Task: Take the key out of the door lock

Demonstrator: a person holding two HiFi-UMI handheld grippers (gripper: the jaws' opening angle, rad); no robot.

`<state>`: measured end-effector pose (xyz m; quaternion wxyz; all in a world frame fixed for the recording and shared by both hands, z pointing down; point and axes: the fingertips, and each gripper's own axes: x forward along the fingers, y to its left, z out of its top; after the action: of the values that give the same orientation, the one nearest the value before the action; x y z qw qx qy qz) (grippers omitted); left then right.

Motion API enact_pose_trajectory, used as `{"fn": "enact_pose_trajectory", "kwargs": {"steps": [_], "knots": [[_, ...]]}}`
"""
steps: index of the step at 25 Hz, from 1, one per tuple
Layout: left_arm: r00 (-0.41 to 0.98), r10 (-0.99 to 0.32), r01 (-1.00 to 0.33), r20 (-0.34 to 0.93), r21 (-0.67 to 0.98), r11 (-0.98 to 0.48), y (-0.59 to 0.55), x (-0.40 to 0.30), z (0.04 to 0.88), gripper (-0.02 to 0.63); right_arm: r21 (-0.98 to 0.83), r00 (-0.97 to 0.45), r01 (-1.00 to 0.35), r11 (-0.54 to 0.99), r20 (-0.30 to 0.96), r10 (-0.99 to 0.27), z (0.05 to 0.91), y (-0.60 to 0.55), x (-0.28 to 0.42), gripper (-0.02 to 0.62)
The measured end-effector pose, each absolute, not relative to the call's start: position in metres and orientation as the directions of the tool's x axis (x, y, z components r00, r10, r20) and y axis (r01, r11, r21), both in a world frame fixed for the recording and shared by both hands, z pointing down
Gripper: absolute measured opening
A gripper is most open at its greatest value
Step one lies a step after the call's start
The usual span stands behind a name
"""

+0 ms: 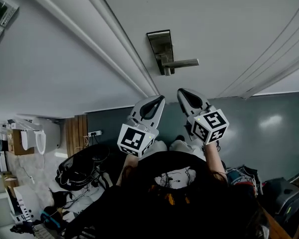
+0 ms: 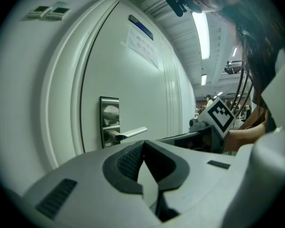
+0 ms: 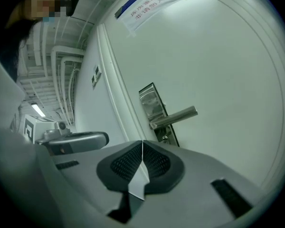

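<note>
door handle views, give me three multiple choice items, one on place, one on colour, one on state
1. The handle sits on: A a metal plate on the door; B a drawer; C a window.
2. The door is: A red; B white; C brown.
3. The right claw is: A wide open; B shut on the handle; C shut, empty.
Key: 1 A, the lever sticks out of the plate; 2 B, its panel is plain white; 3 C, it is closed with nothing between.
</note>
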<state>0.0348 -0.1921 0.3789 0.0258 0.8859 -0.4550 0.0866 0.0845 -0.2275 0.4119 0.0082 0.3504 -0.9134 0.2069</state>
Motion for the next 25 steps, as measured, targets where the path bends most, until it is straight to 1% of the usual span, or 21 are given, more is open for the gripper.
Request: {"fn": "enact_pose_trajectory", "kwargs": {"steps": [5,9,11,18,25], "knots": [[0.526,-0.826,-0.84,0.202,-0.032,-0.542,-0.189,0.017,0.384,0.008,-0.414,-0.776,-0.614,0.672,0.162,-0.61,0.421,-0.232,0.073,0.005],[0.518,-0.826,-0.844,0.223,-0.026,-0.536,-0.187,0.005,0.391,0.008,-0.478,-0.774,-0.604,0.637,0.164,-0.611,0.431,-0.236,0.069,0.01],[0.525,-0.823,-0.84,0.218,-0.028,-0.542,-0.19,0.0,0.391,0.008,-0.509,-0.774,-0.596,0.621,0.159,-0.612,0.435,-0.239,0.066,0.06],[0.579,-0.797,-0.806,0.173,-0.026,-0.591,-0.211,-0.011,0.38,0.007,-0.624,-0.742,-0.58,0.523,0.14,-0.656,0.442,-0.258,0.061,0.083],[0.638,-0.752,-0.76,0.166,-0.022,-0.65,-0.229,-0.02,0.379,0.008,-0.725,-0.703,-0.554,0.41,0.144,-0.696,0.461,-0.29,0.05,0.129]]}}
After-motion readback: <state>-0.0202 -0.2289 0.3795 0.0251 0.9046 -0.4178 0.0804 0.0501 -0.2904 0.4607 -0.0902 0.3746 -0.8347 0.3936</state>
